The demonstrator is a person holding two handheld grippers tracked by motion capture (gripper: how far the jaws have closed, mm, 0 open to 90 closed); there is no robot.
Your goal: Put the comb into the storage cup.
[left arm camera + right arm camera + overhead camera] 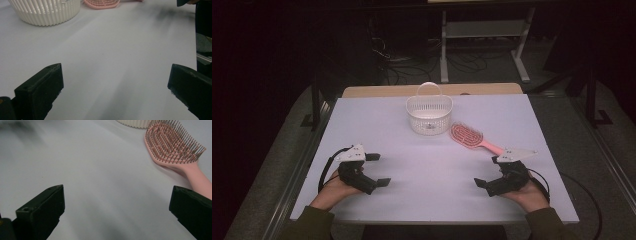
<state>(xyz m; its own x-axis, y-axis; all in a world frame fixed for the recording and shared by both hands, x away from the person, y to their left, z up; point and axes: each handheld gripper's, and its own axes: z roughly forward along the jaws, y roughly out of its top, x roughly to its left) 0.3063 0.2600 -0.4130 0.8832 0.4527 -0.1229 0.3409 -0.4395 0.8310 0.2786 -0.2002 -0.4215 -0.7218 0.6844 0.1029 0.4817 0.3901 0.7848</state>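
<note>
A white slotted basket (429, 115) with a loop handle stands at the table's far middle; the left gripper view shows the basket (45, 11) at its top left. Just right of it lies a pink hairbrush (472, 137), bristles up, handle pointing toward my right gripper. The hairbrush (175, 147) fills the right gripper view's upper right, and its head (101, 3) peeks in at the top of the left gripper view. My left gripper (377, 169) rests near the front left, open and empty. My right gripper (487, 171) rests near the front right, open and empty.
The white table (432, 165) has bare surface between the two grippers and the basket. Beyond its far edge stand a wooden board, a white shelf frame (484, 30) and cables on a dark floor.
</note>
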